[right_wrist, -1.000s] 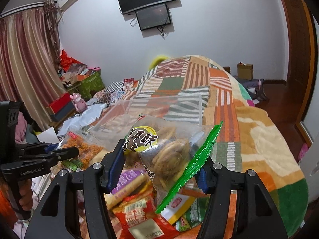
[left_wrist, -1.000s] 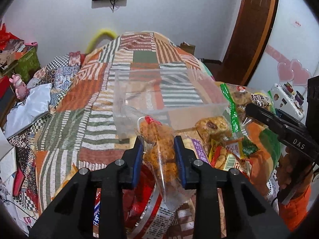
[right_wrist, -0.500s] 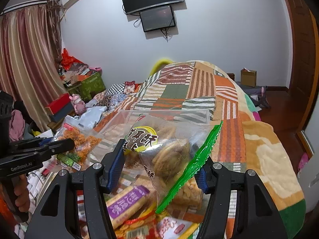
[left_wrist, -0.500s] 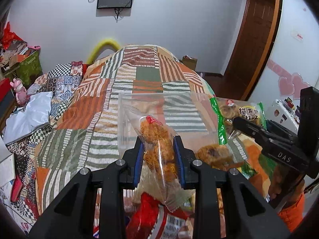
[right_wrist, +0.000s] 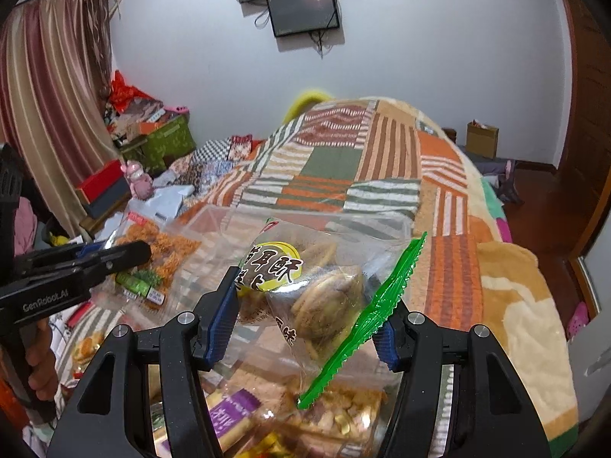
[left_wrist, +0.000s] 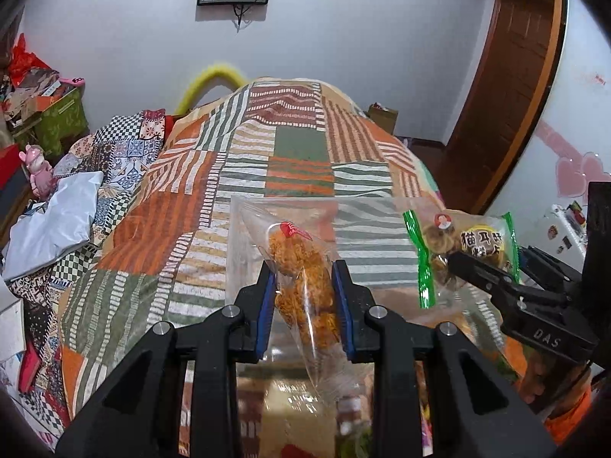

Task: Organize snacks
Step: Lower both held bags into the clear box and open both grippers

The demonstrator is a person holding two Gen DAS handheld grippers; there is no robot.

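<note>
Left hand-held gripper (left_wrist: 303, 286): narrowly closed, with one clear bag of orange fried snacks (left_wrist: 303, 282) pinched between its two blue pads; the bag is held in the air above the clear plastic box (left_wrist: 244, 236).
Right hand-held gripper (right_wrist: 305, 318): set at a middling width, with one clear bag of round biscuits (right_wrist: 320, 305) clamped between its pads; the bag's green serrated seal runs diagonally toward the right pad.
Clear plastic box: one, resting on the patchwork bedspread (left_wrist: 290, 145); it is taken as the landmark for all places below.
Fried snack bag: one, over the near left part of the box, its red-marked top tipped away from the camera.
Biscuit bag: one, held above the right side of the box, with a yellow round label printed in dark characters; it is also seen in the left wrist view (left_wrist: 458, 244).
Loose snack packets (right_wrist: 267, 420): several, lying on the near side of the box beneath both grippers; an exact count cannot be made because of blur and overlap.
Wall screens (right_wrist: 301, 11): two, mounted on the white wall far behind the box, one above the other.
Pink toy figure (left_wrist: 38, 170): one, well to the left of the box, beside a white bag.
</note>
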